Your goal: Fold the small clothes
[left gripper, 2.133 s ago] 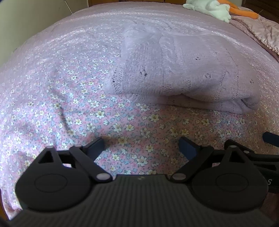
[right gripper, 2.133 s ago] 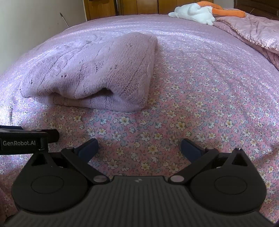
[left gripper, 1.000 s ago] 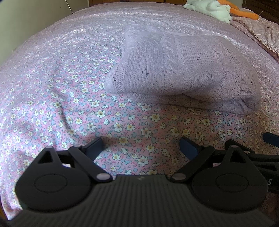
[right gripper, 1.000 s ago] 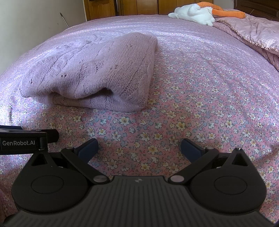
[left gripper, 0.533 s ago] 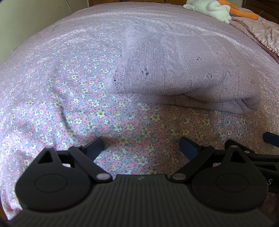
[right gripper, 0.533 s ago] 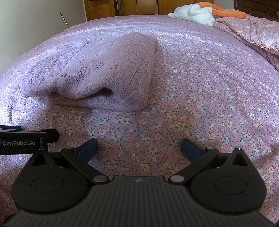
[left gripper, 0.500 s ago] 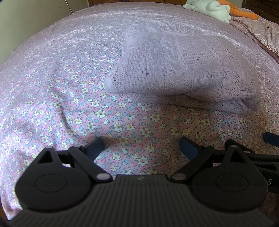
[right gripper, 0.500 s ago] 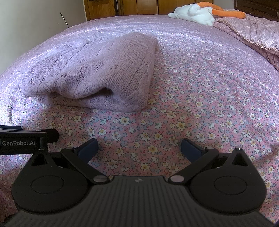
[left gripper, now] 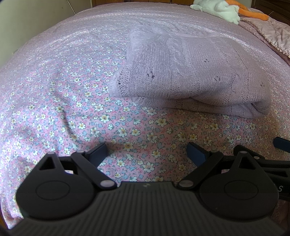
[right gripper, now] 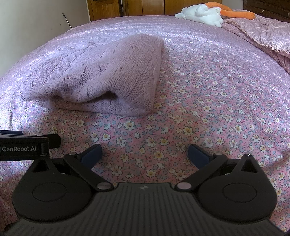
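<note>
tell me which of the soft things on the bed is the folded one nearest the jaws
The lilac knit sweater, folded flat just ahead of both open grippers. The white plush toy and the checked quilt lie far back by the headboard, unfolded.

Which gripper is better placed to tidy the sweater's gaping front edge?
Right, probably. The sweater's gaping fold lies ahead of the open right gripper; from the open left gripper it sits far off to the side.

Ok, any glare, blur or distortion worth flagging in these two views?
Left wrist: fisheye bows the floral pink bedsheet; sheen washes out its far half; folded lilac knit sweater sharp. Right wrist: same bowing and sheen; white plush toy bright; black claw body soft.
</note>
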A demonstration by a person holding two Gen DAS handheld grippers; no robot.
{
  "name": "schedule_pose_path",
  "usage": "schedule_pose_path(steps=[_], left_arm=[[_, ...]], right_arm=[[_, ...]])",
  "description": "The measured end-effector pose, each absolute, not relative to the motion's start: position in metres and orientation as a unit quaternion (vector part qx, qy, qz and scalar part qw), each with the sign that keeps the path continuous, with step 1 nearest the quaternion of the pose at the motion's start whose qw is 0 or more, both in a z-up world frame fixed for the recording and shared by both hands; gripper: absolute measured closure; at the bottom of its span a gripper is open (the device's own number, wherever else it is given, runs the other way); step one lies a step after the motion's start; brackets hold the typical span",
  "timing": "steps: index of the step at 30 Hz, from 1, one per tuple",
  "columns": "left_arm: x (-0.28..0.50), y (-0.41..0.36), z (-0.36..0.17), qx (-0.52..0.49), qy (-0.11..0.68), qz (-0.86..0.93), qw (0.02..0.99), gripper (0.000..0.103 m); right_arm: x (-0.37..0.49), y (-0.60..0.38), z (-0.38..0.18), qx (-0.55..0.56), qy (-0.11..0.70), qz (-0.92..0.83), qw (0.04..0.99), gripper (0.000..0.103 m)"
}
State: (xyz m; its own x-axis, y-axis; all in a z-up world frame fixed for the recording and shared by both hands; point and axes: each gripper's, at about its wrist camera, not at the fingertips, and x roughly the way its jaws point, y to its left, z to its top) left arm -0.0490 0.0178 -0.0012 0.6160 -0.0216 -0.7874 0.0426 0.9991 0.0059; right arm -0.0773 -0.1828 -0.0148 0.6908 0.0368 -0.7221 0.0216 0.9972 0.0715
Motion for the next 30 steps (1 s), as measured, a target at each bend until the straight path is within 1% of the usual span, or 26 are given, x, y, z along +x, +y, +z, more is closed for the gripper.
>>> schedule_pose_path(steps=[30], left_arm=[[-0.0482, 0.018, -0.001, 0.012, 0.438, -0.018, 0.899, 0.007]], right_arm=[[-0.077, -0.1821, -0.0149, 0.036, 0.393, 0.004, 0.919, 0.0]])
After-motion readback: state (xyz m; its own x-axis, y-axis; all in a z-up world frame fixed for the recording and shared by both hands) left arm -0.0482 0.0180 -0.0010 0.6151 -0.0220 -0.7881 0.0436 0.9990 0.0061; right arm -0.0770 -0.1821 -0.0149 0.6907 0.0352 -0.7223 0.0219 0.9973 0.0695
